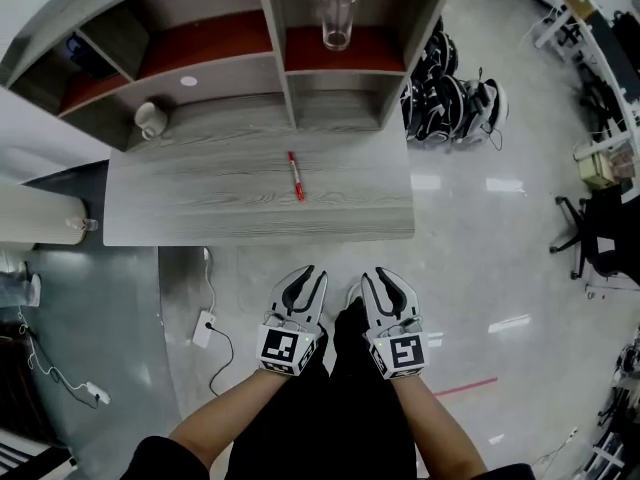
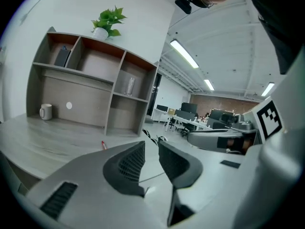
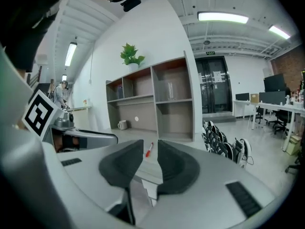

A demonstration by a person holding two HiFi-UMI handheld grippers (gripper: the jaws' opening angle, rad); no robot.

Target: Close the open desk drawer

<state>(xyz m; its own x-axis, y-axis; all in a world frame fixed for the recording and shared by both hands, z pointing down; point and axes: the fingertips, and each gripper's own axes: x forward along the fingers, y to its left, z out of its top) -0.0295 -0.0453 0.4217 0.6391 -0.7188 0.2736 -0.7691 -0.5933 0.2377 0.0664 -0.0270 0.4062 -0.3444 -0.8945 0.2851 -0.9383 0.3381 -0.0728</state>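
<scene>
The grey wood desk [image 1: 200, 203] lies ahead of me, and a red pen [image 1: 296, 176] rests on its top. No pulled-out drawer shows along its front edge in the head view. My left gripper [image 1: 305, 280] and right gripper [image 1: 382, 280] hang side by side over the floor, just short of that edge, both pointing at the desk. The left gripper [image 2: 151, 148] stands open with nothing between its jaws. My right gripper [image 3: 150, 144] is open too, and the pen [image 3: 148, 152] on the desk shows far off through the gap.
A shelf unit [image 1: 290, 88] stands on the desk's far side, holding a white mug [image 1: 150, 118] and a glass [image 1: 337, 18]. Black-and-white gear [image 1: 450, 98] is heaped on the floor to the right. A power strip with cable [image 1: 203, 328] lies left of my legs.
</scene>
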